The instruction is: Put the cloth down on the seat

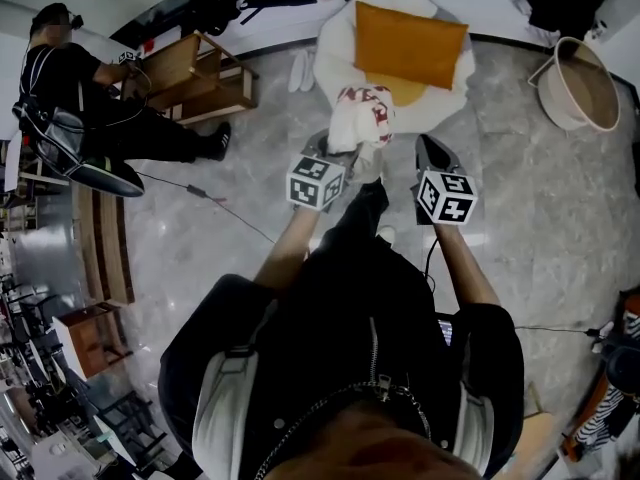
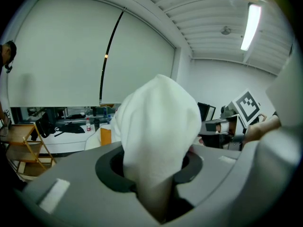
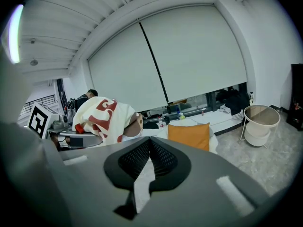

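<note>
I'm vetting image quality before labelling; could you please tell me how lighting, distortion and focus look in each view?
Head view: strong fisheye bowing, dark corners, even light, the cloth clear. Left gripper view: the ceiling lamp glares bright; the cloth close up looks soft and fills the middle. Right gripper view: round black vignette, window blind edges curved, orange cushion sharp.

We see a soft white woven cloth with red print, a matt orange fabric cushion on the pale, plush seat, a glossy marbled floor around the seat, and bare wooden shelving left of it.
</note>
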Available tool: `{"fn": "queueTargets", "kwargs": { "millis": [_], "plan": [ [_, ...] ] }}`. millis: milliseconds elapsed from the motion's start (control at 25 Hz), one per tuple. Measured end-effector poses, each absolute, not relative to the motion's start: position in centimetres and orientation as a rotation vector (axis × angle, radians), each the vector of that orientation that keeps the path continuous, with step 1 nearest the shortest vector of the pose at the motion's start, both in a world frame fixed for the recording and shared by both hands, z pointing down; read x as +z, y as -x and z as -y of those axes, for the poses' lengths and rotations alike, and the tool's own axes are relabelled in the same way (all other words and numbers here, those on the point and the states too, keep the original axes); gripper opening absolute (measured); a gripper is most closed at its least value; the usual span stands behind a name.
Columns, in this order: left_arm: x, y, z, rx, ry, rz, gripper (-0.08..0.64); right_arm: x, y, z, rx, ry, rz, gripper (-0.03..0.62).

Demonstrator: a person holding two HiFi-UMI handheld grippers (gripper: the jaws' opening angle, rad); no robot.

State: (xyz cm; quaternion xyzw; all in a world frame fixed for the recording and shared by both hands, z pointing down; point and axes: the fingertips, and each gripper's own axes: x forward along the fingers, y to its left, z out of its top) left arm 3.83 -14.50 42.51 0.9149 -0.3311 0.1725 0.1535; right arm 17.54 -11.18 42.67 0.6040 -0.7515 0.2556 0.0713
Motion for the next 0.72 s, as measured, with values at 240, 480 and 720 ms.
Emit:
{"fn": "queueTargets", "kwargs": {
  "millis": [240, 480, 720],
  "plan": [
    [43.6, -7.0, 20.2, 0.480, -2.610, 0.910, 0.152, 43.0, -20.4, 16.7, 0.771, -1.829, 2.221, 0.002],
    [44.4, -9.2, 28.2, 0.497, -2.600, 0.864, 0.152, 42.7, -22.3, 24.8, 0.789, -1.848, 2.179, 0.002],
    [46.2, -10.8, 35.1, 0.525, -2.579, 0.811, 0.152, 43.6, -23.8, 31.3, 0.818, -1.864, 2.117, 0.002]
  ]
}}
